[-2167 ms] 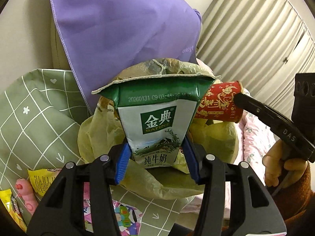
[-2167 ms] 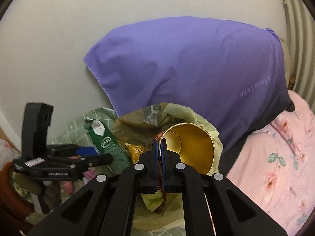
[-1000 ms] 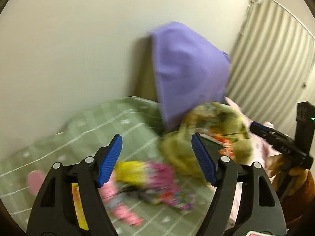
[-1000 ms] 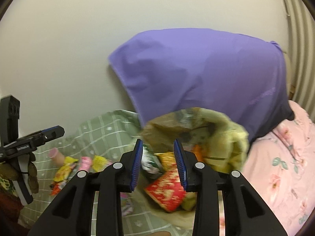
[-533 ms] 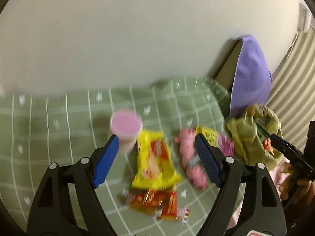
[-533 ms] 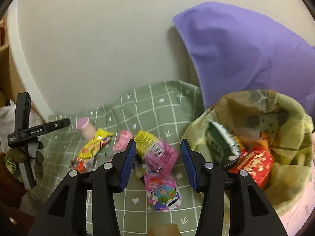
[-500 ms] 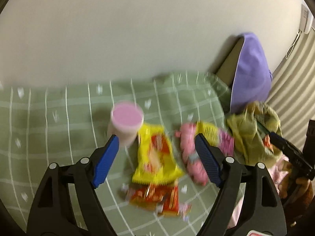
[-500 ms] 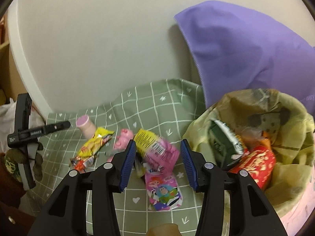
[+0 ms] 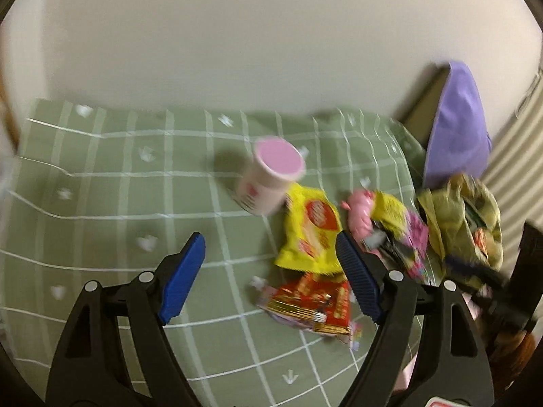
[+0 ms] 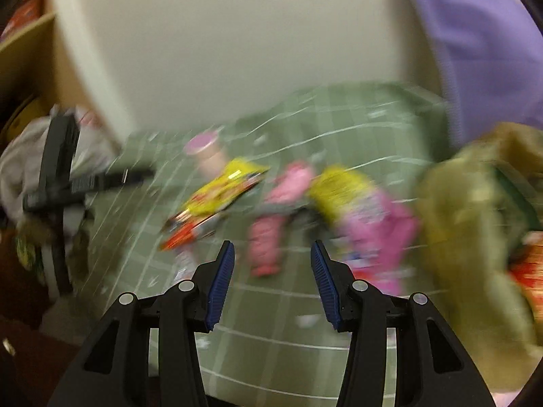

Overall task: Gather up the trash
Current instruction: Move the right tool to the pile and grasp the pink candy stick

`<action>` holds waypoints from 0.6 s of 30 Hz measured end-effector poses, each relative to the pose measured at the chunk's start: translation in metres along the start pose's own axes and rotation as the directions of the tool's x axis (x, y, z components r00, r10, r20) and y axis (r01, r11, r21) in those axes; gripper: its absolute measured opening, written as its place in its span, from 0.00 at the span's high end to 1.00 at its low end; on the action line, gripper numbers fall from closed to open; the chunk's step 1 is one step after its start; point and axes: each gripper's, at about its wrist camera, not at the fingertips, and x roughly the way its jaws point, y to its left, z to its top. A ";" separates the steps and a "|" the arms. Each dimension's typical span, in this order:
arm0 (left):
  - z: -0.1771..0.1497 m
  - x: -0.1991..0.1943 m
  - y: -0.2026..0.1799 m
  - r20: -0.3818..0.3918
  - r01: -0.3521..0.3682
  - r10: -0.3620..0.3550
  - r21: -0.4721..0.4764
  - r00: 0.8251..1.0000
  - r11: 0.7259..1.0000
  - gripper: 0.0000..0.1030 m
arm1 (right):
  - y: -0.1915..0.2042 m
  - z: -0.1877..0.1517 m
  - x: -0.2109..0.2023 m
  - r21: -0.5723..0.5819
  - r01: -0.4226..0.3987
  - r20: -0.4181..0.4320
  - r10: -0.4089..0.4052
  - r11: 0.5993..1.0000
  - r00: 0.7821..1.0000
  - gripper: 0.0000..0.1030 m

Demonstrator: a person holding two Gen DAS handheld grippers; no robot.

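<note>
Loose trash lies on a green checked cloth (image 9: 112,203): a pink-lidded cup (image 9: 268,176), a yellow snack bag (image 9: 310,230), a red wrapper (image 9: 312,300) and pink wrappers (image 9: 361,212). A yellow-green trash bag (image 9: 458,227) holding trash sits at the right. My left gripper (image 9: 271,271) is open and empty above the cloth, just left of the yellow bag. My right gripper (image 10: 271,281) is open and empty above a pink wrapper (image 10: 268,244); that view is blurred. The trash bag (image 10: 475,210) is at its right.
A purple pillow (image 9: 454,135) leans on the white wall behind the bag. The other gripper (image 10: 68,183) shows at the left of the right wrist view. A wooden shelf (image 10: 30,34) stands at far left.
Both grippers let go of the milk carton and red cup into the bag, opened, and swung left toward the loose trash on the cloth. The left gripper has come closer to the cup.
</note>
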 end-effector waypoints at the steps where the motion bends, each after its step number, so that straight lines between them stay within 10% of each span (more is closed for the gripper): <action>1: 0.002 -0.008 0.003 0.018 -0.017 0.017 0.002 1.000 1.000 0.27 | 0.012 -0.002 0.011 -0.031 -0.054 -0.026 0.053 0.998 0.998 0.57; 6: 0.009 -0.038 0.019 0.066 -0.084 0.084 0.002 0.994 0.996 0.27 | 0.064 -0.006 0.056 -0.190 -0.189 -0.135 0.165 0.963 0.977 0.63; 18: 0.001 -0.039 0.035 0.035 -0.064 0.066 -0.071 0.997 0.995 0.27 | 0.072 -0.019 0.069 -0.291 -0.134 -0.192 0.080 0.947 0.978 0.89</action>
